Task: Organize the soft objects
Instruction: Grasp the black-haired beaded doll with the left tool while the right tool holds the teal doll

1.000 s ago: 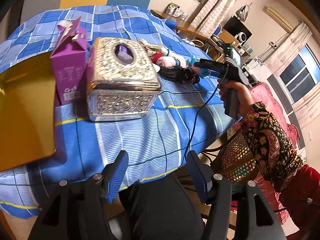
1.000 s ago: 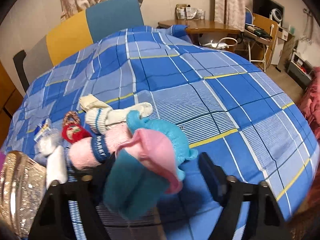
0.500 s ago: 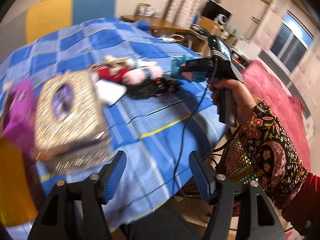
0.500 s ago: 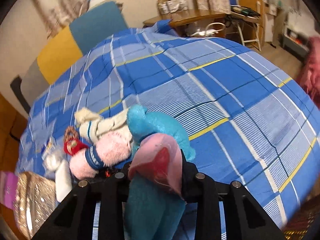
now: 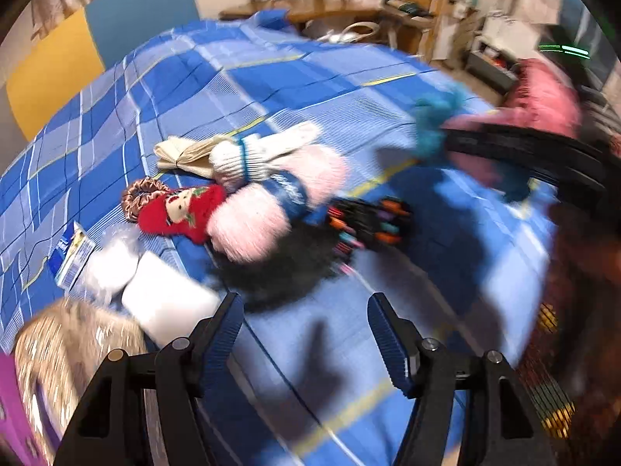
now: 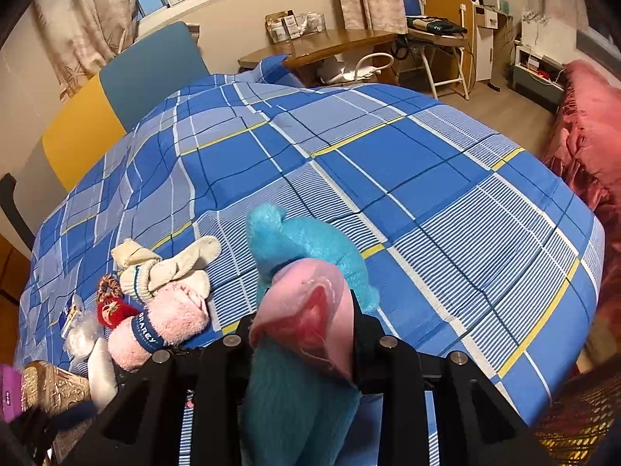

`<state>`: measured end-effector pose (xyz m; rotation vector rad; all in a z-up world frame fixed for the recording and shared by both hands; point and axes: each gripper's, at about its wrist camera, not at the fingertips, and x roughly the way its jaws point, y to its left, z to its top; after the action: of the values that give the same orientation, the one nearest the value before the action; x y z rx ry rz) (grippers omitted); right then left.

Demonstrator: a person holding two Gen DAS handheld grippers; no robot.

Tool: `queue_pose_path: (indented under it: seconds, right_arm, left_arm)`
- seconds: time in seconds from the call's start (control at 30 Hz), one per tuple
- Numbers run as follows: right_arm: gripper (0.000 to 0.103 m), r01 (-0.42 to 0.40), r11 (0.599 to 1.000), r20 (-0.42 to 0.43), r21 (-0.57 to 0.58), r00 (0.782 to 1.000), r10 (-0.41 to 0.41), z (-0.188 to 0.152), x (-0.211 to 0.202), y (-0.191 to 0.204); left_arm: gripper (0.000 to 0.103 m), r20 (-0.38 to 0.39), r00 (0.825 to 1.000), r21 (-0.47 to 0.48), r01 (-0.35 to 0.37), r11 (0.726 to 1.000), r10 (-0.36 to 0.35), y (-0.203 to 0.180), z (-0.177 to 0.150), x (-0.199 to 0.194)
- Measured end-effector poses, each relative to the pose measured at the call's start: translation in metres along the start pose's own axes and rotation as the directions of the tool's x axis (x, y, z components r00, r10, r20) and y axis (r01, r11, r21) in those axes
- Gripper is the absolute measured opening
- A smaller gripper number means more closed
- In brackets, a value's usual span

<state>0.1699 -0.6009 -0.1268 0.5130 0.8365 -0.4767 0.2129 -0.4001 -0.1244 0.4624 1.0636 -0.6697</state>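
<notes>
My right gripper (image 6: 304, 330) is shut on a teal and pink plush toy (image 6: 306, 256) and holds it above the blue checked cloth (image 6: 388, 163). The toy also shows blurred in the left wrist view (image 5: 438, 120). A pile of soft things lies on the cloth: a rolled pink towel (image 5: 271, 202) (image 6: 163, 326), a white knit sock (image 5: 252, 155) (image 6: 167, 272), a red doll (image 5: 174, 213) (image 6: 114, 310), a brown scrunchie (image 5: 137, 194) and black fuzzy gloves (image 5: 310, 248). My left gripper (image 5: 304, 322) is open and empty, just short of the gloves.
An ornate gold tissue box (image 5: 70, 345) (image 6: 50, 384) and a purple carton (image 5: 11, 407) stand at the near left. White packets (image 5: 155, 291) lie beside the box. A red bedcover (image 6: 590, 136) and a wicker chair (image 6: 574, 423) are to the right. Chairs and a wooden desk (image 6: 330, 42) stand behind.
My left gripper swung right and forward, from the tissue box to the pile of soft things. My right gripper closed on the plush toy and lifted it.
</notes>
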Motion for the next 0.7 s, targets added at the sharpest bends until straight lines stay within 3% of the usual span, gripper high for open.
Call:
queue_pose_path:
  seconds: [0.1,0.13,0.17,0.23,0.33,0.5,0.53,0.57,0.6,0.63,0.7]
  right_arm:
    - [0.032,-0.014,1.0,-0.009,0.011,1.0,0.014,0.0,0.001,-0.002]
    - [0.032,-0.015,1.0,-0.009,0.011,1.0,0.015,0.001,0.001,-0.002]
    - [0.032,-0.014,1.0,-0.008,0.009,1.0,0.014,0.001,0.002,-0.001]
    - [0.032,-0.011,1.0,-0.004,0.006,1.0,0.011,0.002,0.001,0.0]
    - [0.032,-0.013,1.0,0.0,0.015,1.0,0.013,0.002,-0.001,-0.002]
    - [0.032,-0.013,0.999,-0.01,0.042,1.0,0.013,0.001,-0.001,-0.007]
    - [0.032,-0.011,0.999,-0.01,0.043,1.0,0.012,0.001,-0.001,-0.007]
    - [0.032,-0.013,0.999,-0.008,0.045,1.0,0.014,0.001,-0.002,-0.007]
    - [0.032,-0.017,0.999,-0.006,0.047,1.0,0.018,0.001,-0.002,-0.007]
    - [0.032,-0.021,0.999,-0.001,0.049,1.0,0.021,0.001,-0.003,-0.007]
    - [0.032,-0.016,0.999,0.005,0.049,1.0,0.016,0.002,-0.005,-0.007]
  left_arm:
    - [0.061,-0.045,0.999,-0.019,-0.001,1.0,0.0,0.007,0.012,0.031]
    - [0.046,-0.059,0.998,-0.035,0.018,0.999,-0.02,0.009,0.011,0.037]
    - [0.025,-0.06,0.997,-0.04,0.051,0.998,-0.053,0.008,0.008,0.038]
    - [0.012,-0.07,0.994,-0.03,0.081,0.996,-0.083,0.005,0.001,0.04]
    - [0.009,-0.086,0.981,-0.007,0.172,0.985,-0.171,-0.006,-0.015,0.029]
    - [0.009,-0.083,0.963,0.058,0.262,0.963,-0.257,-0.026,-0.033,0.004]
    - [0.009,-0.06,0.971,0.078,0.237,0.968,-0.233,-0.026,-0.03,0.0]
    - [0.016,-0.03,0.981,0.107,0.195,0.975,-0.193,-0.029,-0.026,-0.003]
    - [0.025,0.007,0.989,0.14,0.144,0.98,-0.147,-0.03,-0.02,-0.006]
    - [0.044,0.033,0.993,0.16,0.111,0.981,-0.117,-0.03,-0.013,-0.006]
    - [0.048,0.037,0.996,0.179,0.078,0.981,-0.086,-0.031,-0.001,0.0]
